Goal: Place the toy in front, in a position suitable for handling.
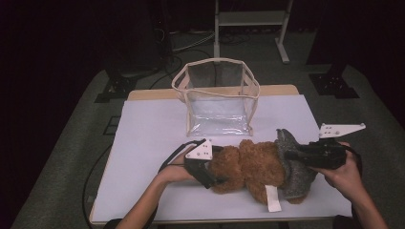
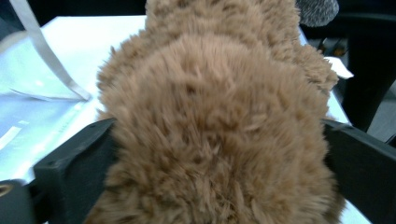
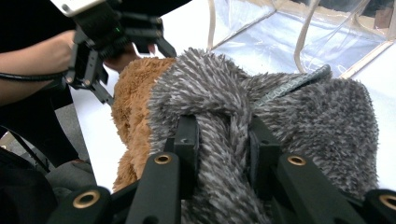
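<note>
A brown plush bear (image 1: 243,167) lies on its side near the front of the white table (image 1: 143,138). A grey furry cover (image 1: 298,183) wraps its right end. My left gripper (image 1: 217,167) stands open, one jaw on each side of the bear's left end; in the left gripper view the brown fur (image 2: 219,130) bulges between the two wide-set jaws. My right gripper (image 1: 289,155) is shut on a fold of the grey cover (image 3: 299,107), pinched between its jaws (image 3: 223,135). The right gripper view also shows the left gripper (image 3: 137,72) beyond the bear (image 3: 133,93).
A clear plastic bag (image 1: 217,61) with cream trim stands open-topped behind the bear, at the table's middle back. A white tag (image 1: 273,198) sticks out from the bear toward the front edge. A metal stand (image 1: 250,19) and cables sit on the floor beyond.
</note>
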The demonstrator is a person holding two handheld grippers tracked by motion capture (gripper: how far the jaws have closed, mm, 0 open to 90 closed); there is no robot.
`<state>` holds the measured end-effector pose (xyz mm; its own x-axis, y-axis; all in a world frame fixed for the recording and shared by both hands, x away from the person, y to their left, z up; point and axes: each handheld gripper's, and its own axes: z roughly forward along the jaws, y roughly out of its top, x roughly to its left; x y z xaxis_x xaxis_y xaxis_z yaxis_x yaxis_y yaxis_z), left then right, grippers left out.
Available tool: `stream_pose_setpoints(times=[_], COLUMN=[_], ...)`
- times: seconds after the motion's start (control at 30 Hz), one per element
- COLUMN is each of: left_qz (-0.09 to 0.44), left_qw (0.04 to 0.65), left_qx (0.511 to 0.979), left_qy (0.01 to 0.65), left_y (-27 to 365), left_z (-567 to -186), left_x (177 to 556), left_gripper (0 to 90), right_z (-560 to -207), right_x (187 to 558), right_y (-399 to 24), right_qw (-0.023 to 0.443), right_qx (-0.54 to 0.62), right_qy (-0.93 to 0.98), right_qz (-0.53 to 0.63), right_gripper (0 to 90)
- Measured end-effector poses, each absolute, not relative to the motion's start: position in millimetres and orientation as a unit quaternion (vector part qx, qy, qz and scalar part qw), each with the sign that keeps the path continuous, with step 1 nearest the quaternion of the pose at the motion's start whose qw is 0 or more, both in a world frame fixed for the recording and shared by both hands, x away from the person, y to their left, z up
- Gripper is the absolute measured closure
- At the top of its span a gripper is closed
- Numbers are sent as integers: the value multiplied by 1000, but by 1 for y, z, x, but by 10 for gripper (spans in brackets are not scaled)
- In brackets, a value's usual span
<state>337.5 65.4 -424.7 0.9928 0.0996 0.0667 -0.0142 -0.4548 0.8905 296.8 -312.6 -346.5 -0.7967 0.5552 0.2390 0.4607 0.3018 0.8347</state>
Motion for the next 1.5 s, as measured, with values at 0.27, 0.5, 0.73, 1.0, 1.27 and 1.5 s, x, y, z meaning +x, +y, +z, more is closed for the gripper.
stream_pose_setpoints(times=[0.27,0.5,0.73,1.0,1.27,1.5], left_qz=[83,122,133,132,114,126], left_qw=[506,461,414,397,437,444], left_qx=[859,879,900,908,891,886], left_qy=[20,3,9,25,46,52], left_y=[62,62,85,110,112,132], left_z=[-425,-396,-373,-373,-375,-378], left_x=[336,334,339,328,330,325], left_gripper=[165,355,384,342,125,95], right_z=[-350,-350,-357,-378,-324,-348], right_x=[297,299,312,326,329,350], right_y=[-315,-317,-293,-261,-247,-187], right_qw=[49,54,41,3,42,36], right_qx=[318,324,309,296,259,215], right_qy=[803,795,806,813,824,884], right_qz=[501,510,503,501,503,413], right_gripper=[695,695,695,693,694,691])
